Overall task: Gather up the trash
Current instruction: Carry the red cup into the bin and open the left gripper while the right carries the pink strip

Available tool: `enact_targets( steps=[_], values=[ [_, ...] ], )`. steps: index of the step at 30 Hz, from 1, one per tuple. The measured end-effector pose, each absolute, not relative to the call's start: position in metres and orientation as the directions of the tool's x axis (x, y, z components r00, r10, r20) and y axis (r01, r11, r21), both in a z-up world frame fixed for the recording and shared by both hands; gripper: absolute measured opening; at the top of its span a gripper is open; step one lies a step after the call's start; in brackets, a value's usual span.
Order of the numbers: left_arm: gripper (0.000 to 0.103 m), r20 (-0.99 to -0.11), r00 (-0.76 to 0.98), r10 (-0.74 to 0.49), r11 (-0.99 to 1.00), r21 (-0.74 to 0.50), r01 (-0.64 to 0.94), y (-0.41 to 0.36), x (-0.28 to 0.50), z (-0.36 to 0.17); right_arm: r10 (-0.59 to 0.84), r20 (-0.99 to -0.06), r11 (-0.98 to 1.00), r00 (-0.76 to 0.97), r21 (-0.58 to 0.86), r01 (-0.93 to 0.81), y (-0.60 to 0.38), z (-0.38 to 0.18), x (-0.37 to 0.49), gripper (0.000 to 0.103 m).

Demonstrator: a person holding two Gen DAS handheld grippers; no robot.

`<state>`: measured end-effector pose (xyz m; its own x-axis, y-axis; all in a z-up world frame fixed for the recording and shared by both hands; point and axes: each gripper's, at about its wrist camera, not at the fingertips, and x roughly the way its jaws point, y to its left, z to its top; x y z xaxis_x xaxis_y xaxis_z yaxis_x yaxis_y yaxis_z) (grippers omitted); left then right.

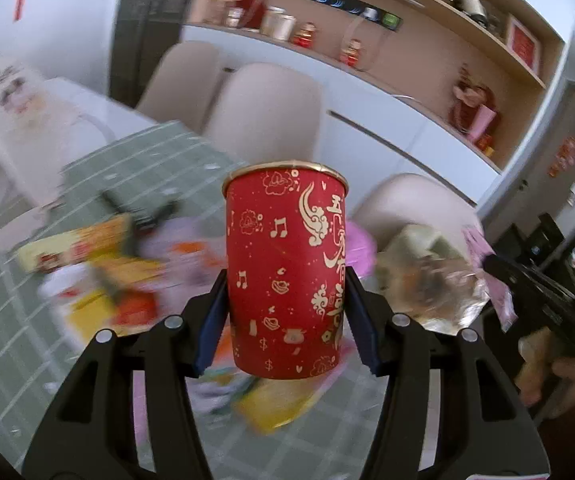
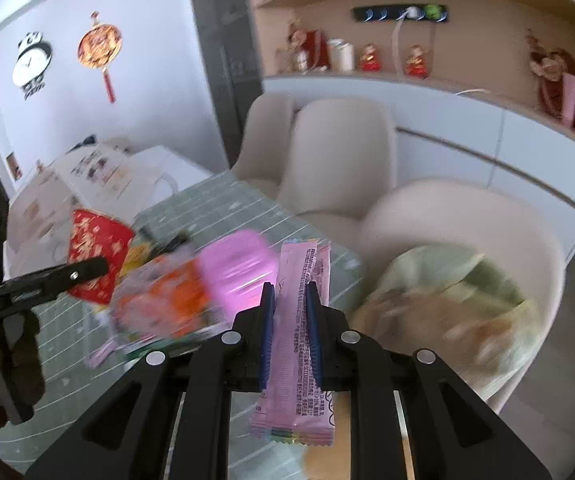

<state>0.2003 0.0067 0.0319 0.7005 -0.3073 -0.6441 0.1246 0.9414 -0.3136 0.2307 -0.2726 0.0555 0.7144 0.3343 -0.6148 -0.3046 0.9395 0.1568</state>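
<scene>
Gripping a red paper cup [image 1: 285, 272] printed with gold clouds and music notes, the left gripper [image 1: 285, 312] has its blue pads [image 1: 211, 320] pressed against both sides of the cup, which stands upright and lifted clear of the green checked tablecloth [image 1: 15, 320]. The right gripper [image 2: 290, 320] is clamped on a pair of long pink sachets [image 2: 293, 340], held lengthwise between its blue pads so that both ends stick out past them. Below and behind the cup lies a blurred litter of wrappers [image 1: 99, 256] on the cloth (yellow, orange and pink ones, too smeared to read). In the right wrist view a pink packet [image 2: 235, 276] and an orange wrapper [image 2: 167, 300] lie on the same cloth, just left of the sachets. A crumpled greenish bag [image 2: 447, 304] sits on the seat of a beige chair [image 2: 535, 240] at the table's edge.
</scene>
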Motion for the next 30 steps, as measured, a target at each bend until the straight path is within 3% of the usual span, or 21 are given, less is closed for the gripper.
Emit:
enact_targets(
  steps=[13, 17, 20, 23, 27, 30],
  values=[
    [0.052, -0.677, 0.505, -0.535, 0.844, -0.399, 0.359, -0.239, 0.319, 0.026, 0.246, -0.588, 0.968, 0.770, 0.185, -0.168, -0.472, 0.050, 0.280, 0.016],
    [0.052, -0.793, 0.323, -0.517, 0.842, -0.403, 0.359, -0.300, 0.362, -0.019, 0.227, -0.580, 0.972, 0.782, 0.190, -0.142, -0.504, 0.048, 0.282, 0.016],
    [0.052, -0.873, 0.218, -0.436, 0.880, -0.363, 0.308, -0.313, 0.368, -0.054, 0.220, -0.567, 0.972, 0.794, 0.193, -0.131, -0.521, 0.044, 0.286, 0.016],
    [0.054, -0.890, 0.195, -0.412, 0.883, -0.338, 0.325, -0.315, 0.359, -0.058, 0.246, -0.576, 0.962, 0.780, 0.246, -0.121, -0.533, 0.032, 0.298, 0.016],
    [0.075, -0.866, 0.236, -0.441, 0.878, -0.362, 0.313, -0.314, 0.354, -0.037, 0.295, -0.593, 0.945, 0.749, 0.295, -0.139, -0.536, 0.014, 0.322, 0.016],
    [0.077, -0.842, 0.309, -0.443, 0.886, -0.357, 0.296, -0.299, 0.345, -0.016, 0.334, -0.592, 0.935, 0.733, 0.308, -0.177, -0.526, 0.007, 0.333, 0.016]
  ],
)
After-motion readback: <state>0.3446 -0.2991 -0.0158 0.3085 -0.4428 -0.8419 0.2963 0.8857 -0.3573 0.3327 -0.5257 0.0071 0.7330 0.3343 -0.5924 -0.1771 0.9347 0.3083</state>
